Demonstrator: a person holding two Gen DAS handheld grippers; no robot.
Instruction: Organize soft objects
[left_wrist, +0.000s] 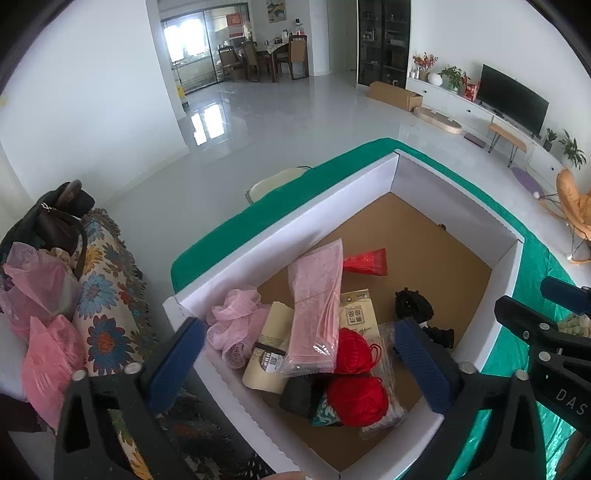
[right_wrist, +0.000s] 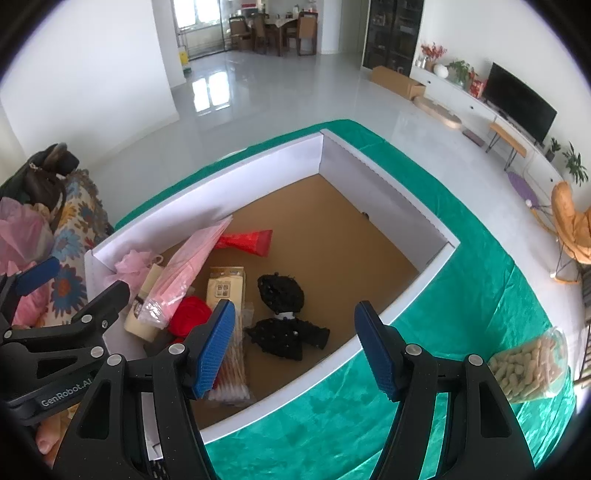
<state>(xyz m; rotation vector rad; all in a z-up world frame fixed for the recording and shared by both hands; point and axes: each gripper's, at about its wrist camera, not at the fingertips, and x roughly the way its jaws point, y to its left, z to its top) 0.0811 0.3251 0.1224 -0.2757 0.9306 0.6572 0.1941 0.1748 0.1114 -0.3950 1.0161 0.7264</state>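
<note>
Fingers (right_wrist: 218, 343) of both grippers gape wide, empty, above box (right_wrist: 207, 184).

This is a home, an open living room. A television (left_wrist: 513, 98) stands on a long white cabinet (left_wrist: 458, 101) with potted plants (left_wrist: 455, 76); a dining table with chairs (left_wrist: 271, 55) is behind, and a flowered sofa cover (left_wrist: 107, 291) is near.

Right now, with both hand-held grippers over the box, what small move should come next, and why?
Probably bring the right hand-held gripper, open and empty, across to the bag of pale pellets. That bag lies on the green cloth outside the white box, while the other soft items already sit inside.
</note>
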